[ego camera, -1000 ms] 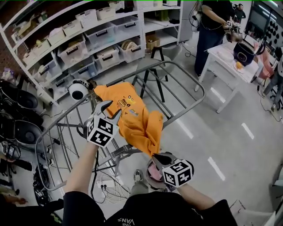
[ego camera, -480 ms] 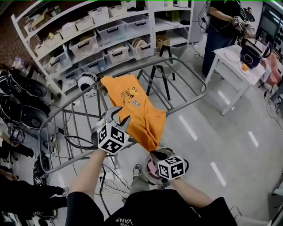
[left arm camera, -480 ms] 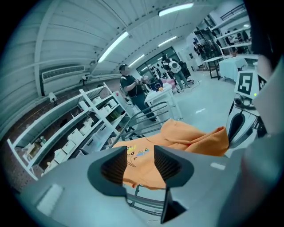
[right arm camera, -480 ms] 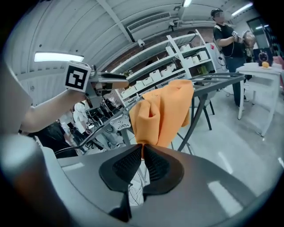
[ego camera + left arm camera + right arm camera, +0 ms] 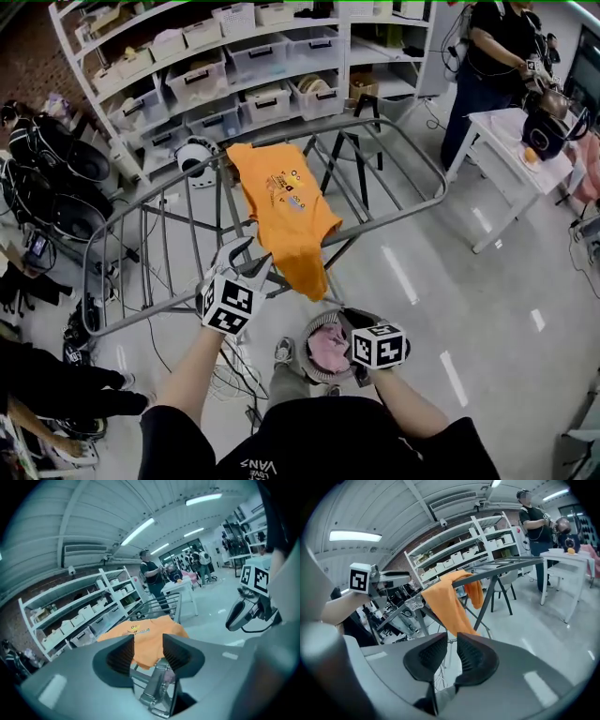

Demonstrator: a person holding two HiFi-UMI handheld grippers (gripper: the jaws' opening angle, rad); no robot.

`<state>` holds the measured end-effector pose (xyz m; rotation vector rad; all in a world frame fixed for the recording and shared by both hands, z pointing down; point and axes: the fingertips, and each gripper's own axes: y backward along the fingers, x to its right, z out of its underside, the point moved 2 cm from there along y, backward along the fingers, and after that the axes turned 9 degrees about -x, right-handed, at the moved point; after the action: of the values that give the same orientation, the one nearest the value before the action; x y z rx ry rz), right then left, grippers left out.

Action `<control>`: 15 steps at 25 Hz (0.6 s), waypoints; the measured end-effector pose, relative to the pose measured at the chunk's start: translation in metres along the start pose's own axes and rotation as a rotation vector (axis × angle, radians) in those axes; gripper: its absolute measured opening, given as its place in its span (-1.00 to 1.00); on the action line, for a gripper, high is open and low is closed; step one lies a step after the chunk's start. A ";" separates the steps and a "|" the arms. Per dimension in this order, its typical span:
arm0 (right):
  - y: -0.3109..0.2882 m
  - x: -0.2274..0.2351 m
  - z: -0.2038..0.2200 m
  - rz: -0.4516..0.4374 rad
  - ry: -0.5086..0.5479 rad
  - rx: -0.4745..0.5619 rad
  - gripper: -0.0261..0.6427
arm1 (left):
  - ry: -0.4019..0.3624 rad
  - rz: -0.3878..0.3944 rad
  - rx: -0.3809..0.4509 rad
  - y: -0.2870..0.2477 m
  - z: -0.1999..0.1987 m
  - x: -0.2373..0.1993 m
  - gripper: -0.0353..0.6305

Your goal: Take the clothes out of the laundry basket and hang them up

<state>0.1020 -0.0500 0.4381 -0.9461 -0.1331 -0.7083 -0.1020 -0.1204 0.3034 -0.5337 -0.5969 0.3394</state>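
An orange T-shirt (image 5: 281,211) hangs draped over the grey drying rack (image 5: 398,211). My left gripper (image 5: 246,255) is just short of its lower edge, open and empty. In the left gripper view the T-shirt (image 5: 140,631) shows beyond the left gripper (image 5: 147,644). My right gripper (image 5: 354,319) is low, over the round laundry basket (image 5: 313,330) that holds pink clothes (image 5: 328,349). Its jaws have just been opening. In the right gripper view the right gripper (image 5: 451,641) shows a narrow gap with nothing in it, and the T-shirt (image 5: 447,602) hangs ahead, apart from it.
White shelving with storage bins (image 5: 234,66) stands behind the rack. A dark stool (image 5: 361,122) is beyond it. A person (image 5: 492,56) stands at a white table (image 5: 525,141) at the right. Black bags (image 5: 56,187) are at the left, and cables (image 5: 234,380) lie near my feet.
The right gripper has let go of the shirt's lower hem and sunk toward the basket. The left gripper has drawn back and down from the shirt, which now hangs free on the rack.
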 end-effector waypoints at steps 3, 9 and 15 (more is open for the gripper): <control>0.013 0.008 0.002 0.005 -0.010 0.029 -0.76 | 0.098 -0.033 0.007 0.014 0.021 0.009 -0.41; 0.044 0.013 0.011 -0.002 0.010 0.062 -0.76 | 0.230 -0.080 0.030 0.051 0.048 0.043 -0.41; 0.062 0.015 0.024 -0.013 0.049 0.069 -0.74 | 0.322 -0.079 0.021 0.074 0.067 0.074 -0.41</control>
<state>0.1555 -0.0151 0.4153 -0.8621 -0.1198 -0.7343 -0.0961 -0.0023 0.3405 -0.5293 -0.3017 0.1789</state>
